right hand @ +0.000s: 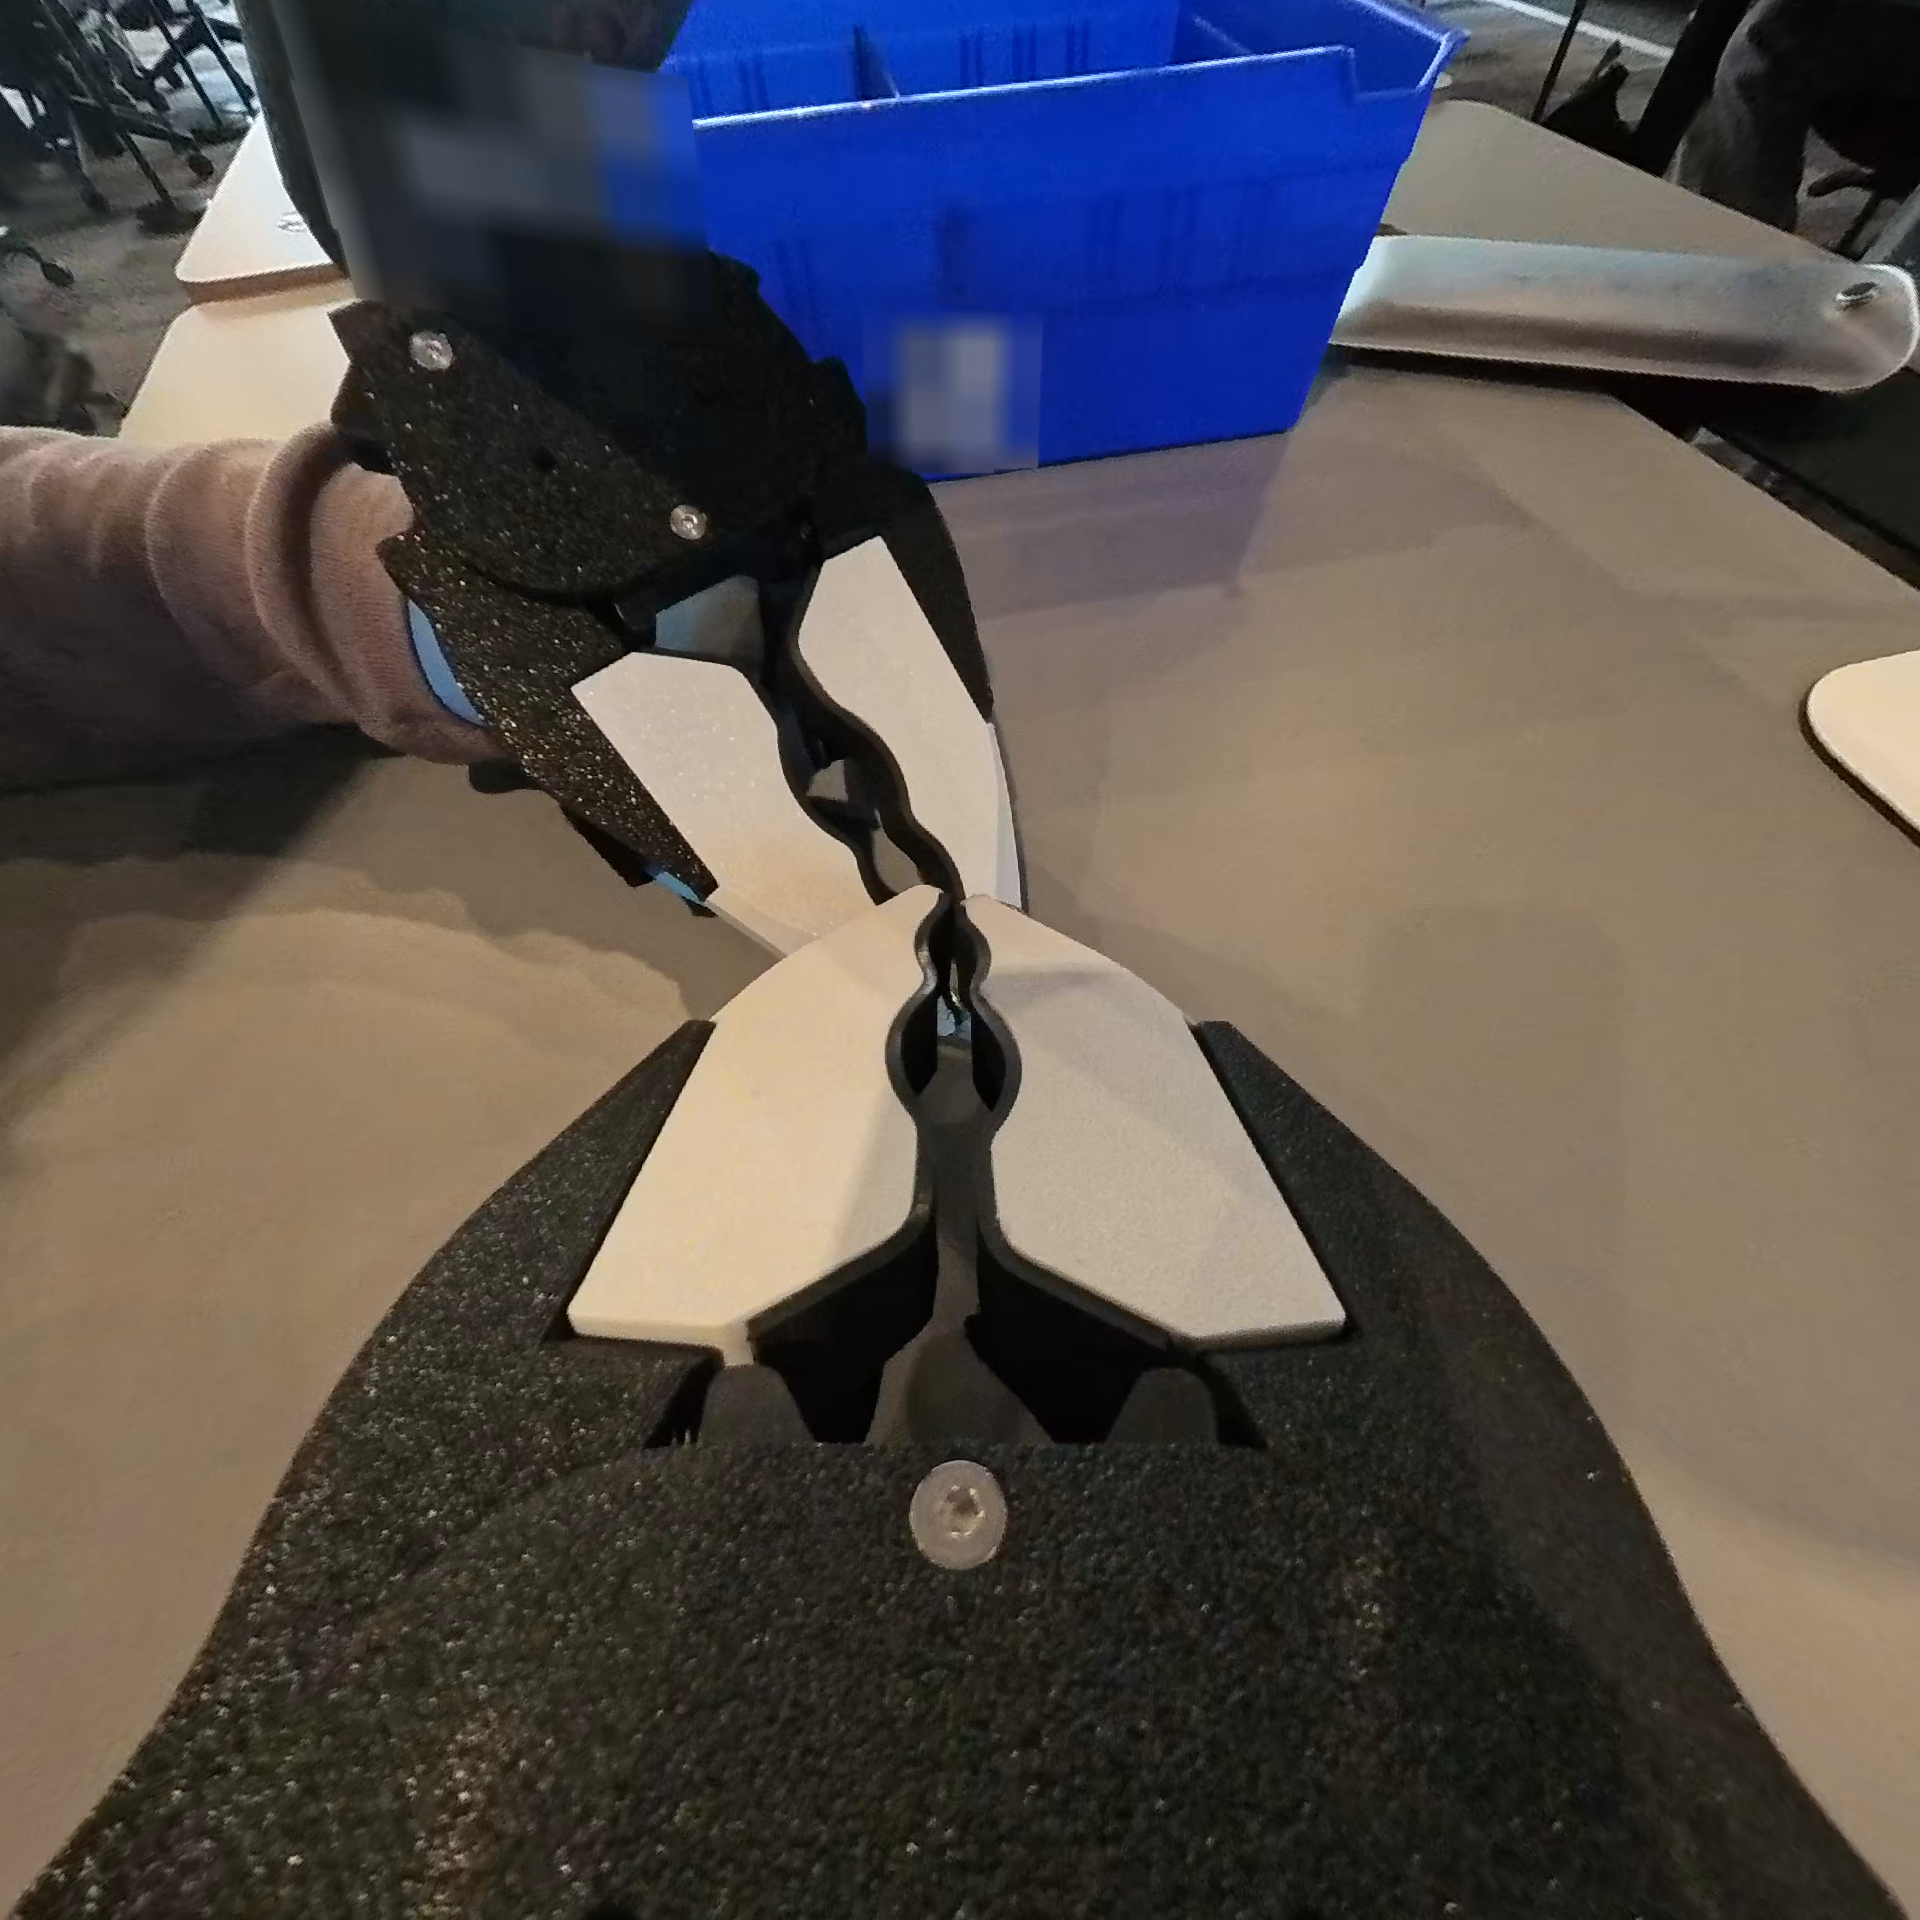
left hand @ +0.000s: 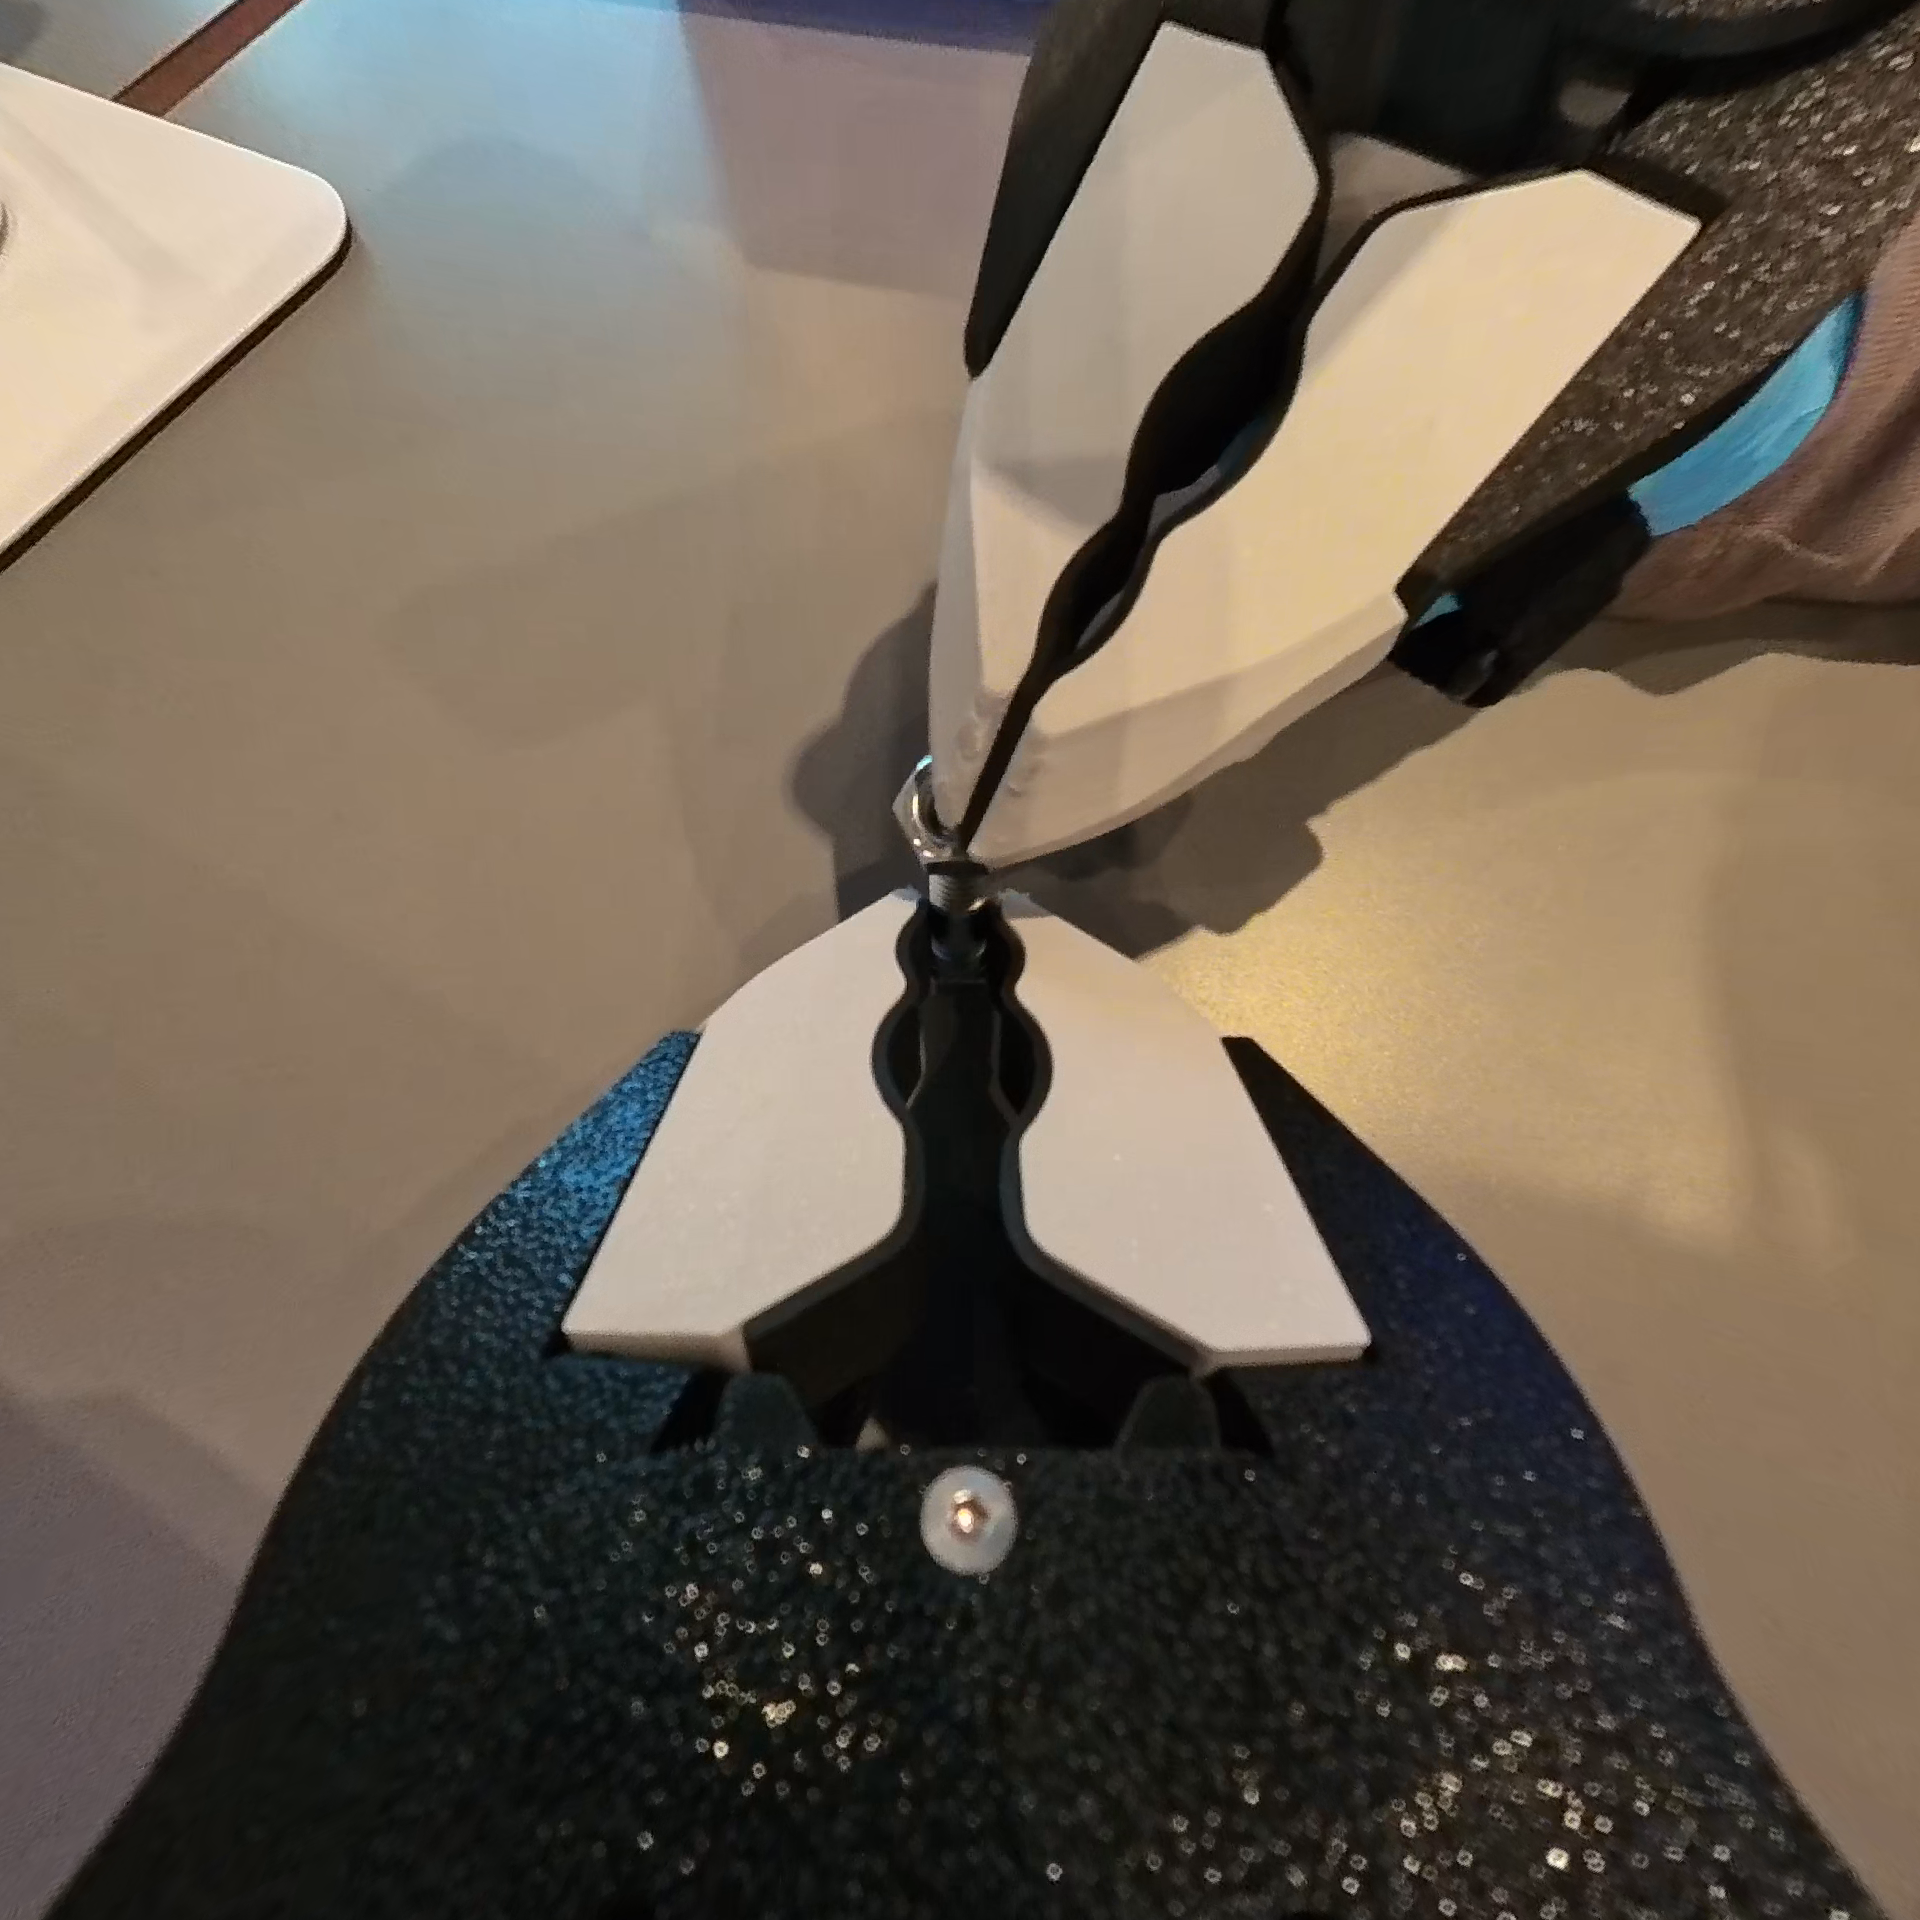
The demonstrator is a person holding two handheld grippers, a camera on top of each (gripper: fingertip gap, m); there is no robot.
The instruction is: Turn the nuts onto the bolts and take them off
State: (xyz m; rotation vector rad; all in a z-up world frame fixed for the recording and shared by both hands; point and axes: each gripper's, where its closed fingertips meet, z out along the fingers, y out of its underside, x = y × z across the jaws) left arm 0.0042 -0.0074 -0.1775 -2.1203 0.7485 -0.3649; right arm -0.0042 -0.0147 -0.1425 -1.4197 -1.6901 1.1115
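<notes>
Clearly, the step in hand is judged to be the turning of a nut [left hand: 921, 808] on a bolt [left hand: 958, 906], both held in the air above the grey table [left hand: 436, 644]. The bolt is clamped by the left gripper [left hand: 961, 920], whose fingers [left hand: 790, 1122] are closed down to a narrow slot, with only the threaded end seen past their tips. The nut is pinched at the very tip of the right gripper [left hand: 966, 821], whose fingers [left hand: 1195, 582] are drawn almost fully together. Whether the nut is being wound on or off cannot be told.

For the step to be done well, the nut's axis should be kept in line with the thread, since a tilted nut is likely to bind or cross-thread. The bolt should be held rigid while the right gripper is rolled about that axis, and the pinch should be released and retaken only while the nut is seated on the thread, lest it be dropped. In the right wrist view the parts are hidden behind the closed tips; a blue bin [right hand: 1091, 260] is seen behind.
</notes>
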